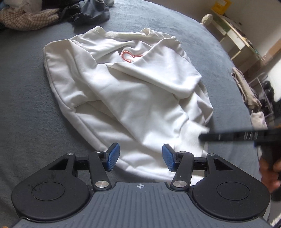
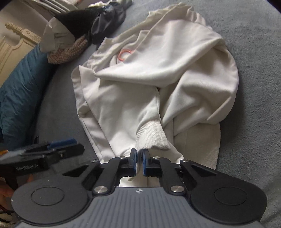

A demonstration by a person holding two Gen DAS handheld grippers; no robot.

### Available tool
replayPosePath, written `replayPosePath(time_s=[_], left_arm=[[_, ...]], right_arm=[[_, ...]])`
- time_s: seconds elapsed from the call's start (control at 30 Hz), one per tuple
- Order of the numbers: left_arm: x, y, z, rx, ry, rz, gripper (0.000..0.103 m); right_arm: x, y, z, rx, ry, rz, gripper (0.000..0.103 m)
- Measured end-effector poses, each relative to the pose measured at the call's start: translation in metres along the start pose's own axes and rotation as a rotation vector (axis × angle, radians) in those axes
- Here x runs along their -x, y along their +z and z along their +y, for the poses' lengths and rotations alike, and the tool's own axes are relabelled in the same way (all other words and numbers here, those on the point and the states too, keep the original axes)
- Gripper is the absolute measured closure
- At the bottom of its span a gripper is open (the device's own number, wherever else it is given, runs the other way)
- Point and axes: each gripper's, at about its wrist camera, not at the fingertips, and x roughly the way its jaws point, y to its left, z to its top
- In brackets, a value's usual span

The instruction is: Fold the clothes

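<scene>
Grey bedspread [image 1: 26, 105] holds white sweatshirt [image 1: 131, 91], clothes pile [image 1: 35, 15] behind.

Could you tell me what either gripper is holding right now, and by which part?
The right gripper pinches the white sweatshirt by its ribbed sleeve cuff; the left gripper holds nothing.

Right gripper [image 1: 228, 136] motion-blurred, edge-cropped
</scene>
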Motion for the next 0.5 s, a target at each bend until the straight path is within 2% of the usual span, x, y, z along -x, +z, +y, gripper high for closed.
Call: replayPosePath(time_s=[0.1,0.17,0.4,0.5], left_arm=[[0.012,-0.01,0.0,-0.036,0.024,-0.003,0.049],[0.021,-0.018,0.004,-0.03,0.05,-0.011,0.048],[0.064,-0.042,0.045,0.101,0.105,-0.072,0.048],[0.079,-0.05,0.068,0.151,0.135,-0.096,0.047]], right_arm=[[0.013,0.014,0.001,-0.074,0.114,-0.074,0.099],[0.014,0.027,0.017,-0.065,0.183,-0.096,0.099],[-0.005,0.086,0.14,0.198,0.376,-0.091,0.099],[-0.019,0.107,0.225,0.307,0.518,-0.071,0.099]])
